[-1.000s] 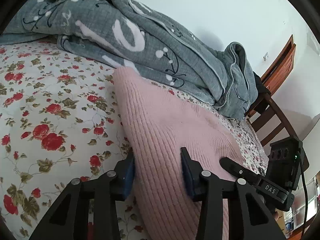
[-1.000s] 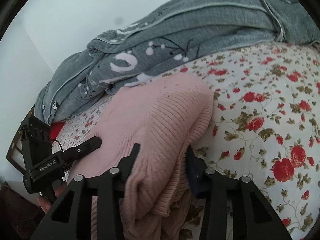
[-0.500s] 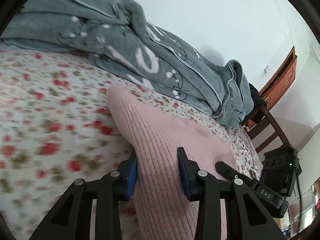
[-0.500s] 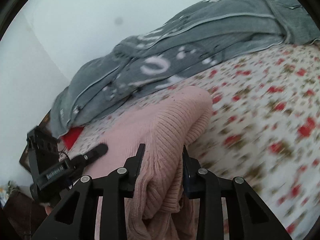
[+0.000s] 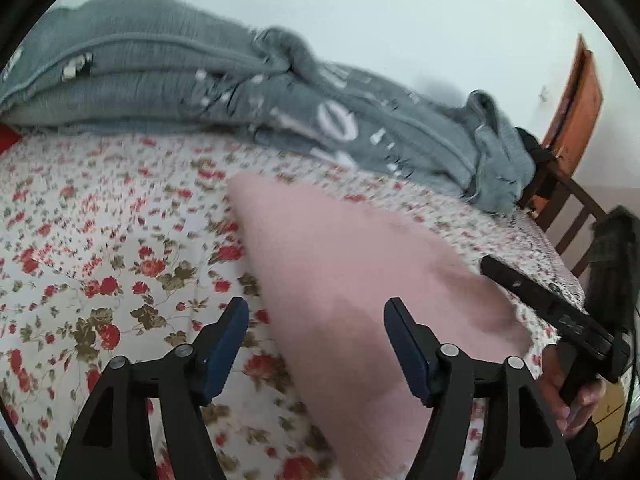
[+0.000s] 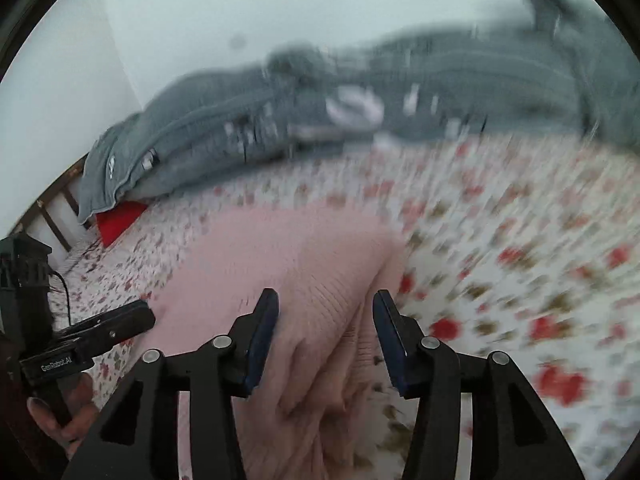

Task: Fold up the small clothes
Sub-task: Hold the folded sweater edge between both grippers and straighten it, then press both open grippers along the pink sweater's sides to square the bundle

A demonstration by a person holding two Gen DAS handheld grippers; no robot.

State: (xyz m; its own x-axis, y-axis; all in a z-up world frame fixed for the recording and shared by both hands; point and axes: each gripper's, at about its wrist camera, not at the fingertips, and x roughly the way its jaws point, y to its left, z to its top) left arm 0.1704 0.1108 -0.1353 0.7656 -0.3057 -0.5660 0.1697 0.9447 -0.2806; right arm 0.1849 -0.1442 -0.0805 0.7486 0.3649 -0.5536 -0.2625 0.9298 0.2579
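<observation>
Both jaws have spread wide, releasing the folded pink ribbed sweater (image 5: 344,264) onto the floral sheet (image 5: 100,248).

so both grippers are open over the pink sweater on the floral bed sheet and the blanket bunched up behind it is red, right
Not quite: the blanket bunched up behind is grey with white markings, not red, as the left wrist view shows. The rest holds: the left gripper and right gripper are both open over the pink sweater lying on the floral bed sheet.

Pink knit garment (image 5: 344,264), red-rose floral sheet (image 5: 100,248), grey white-patterned quilt (image 5: 200,92).
</observation>
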